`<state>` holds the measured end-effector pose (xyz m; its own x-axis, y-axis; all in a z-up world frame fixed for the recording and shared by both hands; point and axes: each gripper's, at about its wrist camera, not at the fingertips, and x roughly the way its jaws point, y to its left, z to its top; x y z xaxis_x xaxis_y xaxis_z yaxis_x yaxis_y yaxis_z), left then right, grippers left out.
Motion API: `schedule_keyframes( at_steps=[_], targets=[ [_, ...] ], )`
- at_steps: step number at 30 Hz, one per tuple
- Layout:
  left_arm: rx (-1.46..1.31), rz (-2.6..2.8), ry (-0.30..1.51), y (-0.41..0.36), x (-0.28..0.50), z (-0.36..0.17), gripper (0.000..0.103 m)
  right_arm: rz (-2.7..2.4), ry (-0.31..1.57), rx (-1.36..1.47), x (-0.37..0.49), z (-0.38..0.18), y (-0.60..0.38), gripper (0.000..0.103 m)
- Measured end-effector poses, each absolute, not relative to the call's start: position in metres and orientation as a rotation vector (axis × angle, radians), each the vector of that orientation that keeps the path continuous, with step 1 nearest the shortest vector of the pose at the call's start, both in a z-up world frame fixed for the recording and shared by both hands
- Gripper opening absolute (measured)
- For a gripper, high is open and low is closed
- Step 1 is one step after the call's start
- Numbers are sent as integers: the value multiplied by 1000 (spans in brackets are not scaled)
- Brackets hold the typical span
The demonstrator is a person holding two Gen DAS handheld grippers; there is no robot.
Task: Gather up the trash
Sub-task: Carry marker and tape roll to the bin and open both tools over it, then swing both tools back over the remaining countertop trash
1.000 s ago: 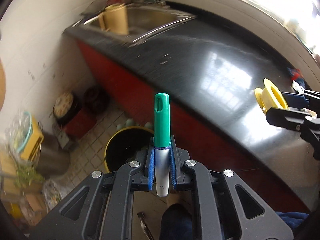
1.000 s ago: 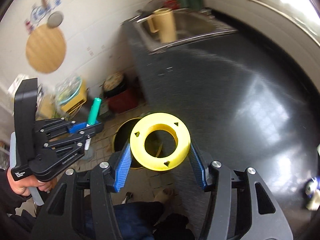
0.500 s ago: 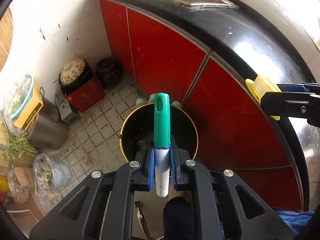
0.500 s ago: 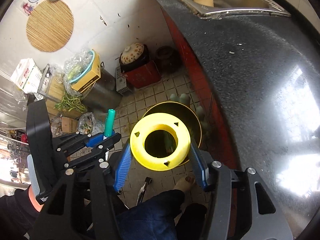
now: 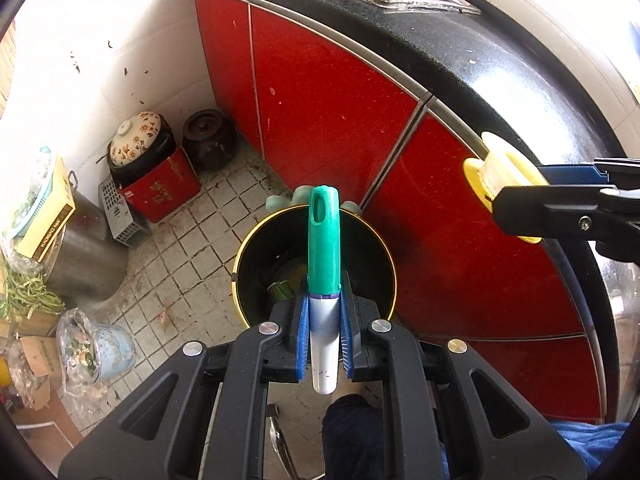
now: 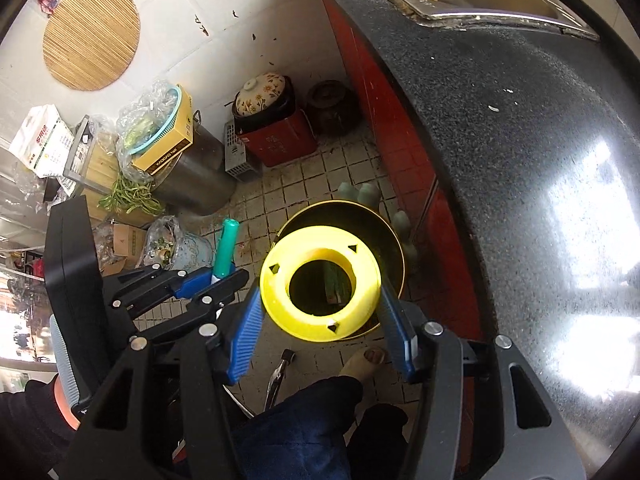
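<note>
My left gripper [image 5: 324, 320] is shut on a green-capped white marker [image 5: 323, 256], cap pointing forward, held above a black trash bin with a yellow rim [image 5: 256, 240] on the tiled floor. My right gripper [image 6: 320, 304] is shut on a yellow tape spool [image 6: 320, 284], held over the same bin [image 6: 396, 236]. The spool also shows in the left wrist view [image 5: 500, 176], and the left gripper with the marker [image 6: 225, 248] in the right wrist view. Trash lies inside the bin.
A black countertop [image 6: 520, 160] over red cabinet doors [image 5: 328, 100] curves along the right. Pots, a red box [image 5: 160, 188], a steel pot [image 5: 80, 248], bags and boxes crowd the floor at left. The person's foot [image 6: 366, 360] and metal tongs [image 6: 280, 376] lie below.
Both grippers swung from over the countertop down to above the trash bin and came slightly closer to it. Both still hold their objects.
</note>
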<state>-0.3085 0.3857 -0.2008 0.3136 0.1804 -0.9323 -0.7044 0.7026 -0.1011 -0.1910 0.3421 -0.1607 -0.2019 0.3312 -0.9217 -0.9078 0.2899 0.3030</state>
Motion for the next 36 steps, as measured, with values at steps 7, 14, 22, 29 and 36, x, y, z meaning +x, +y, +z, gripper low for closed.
schedule_keyframes(
  at_steps=[7,14,22,29,36],
  targets=[
    [-558,610,1110,392,-308,-201,29,1271,1296,-604,-194,-158,349,64],
    [-494,632,1066,381,-300,-182,84,1246,1279,-550,-180,-142,331,75],
    [-302,479,1043,330,-234,-141,92,1050,1156,-403,-113,-87,225,82],
    [-123,153,990,230,-122,-105,92,705,1077,-229,-38,-44,76,83],
    [23,-141,947,99,-26,-79,92,411,1020,-66,-6,-25,-88,83]
  ],
)
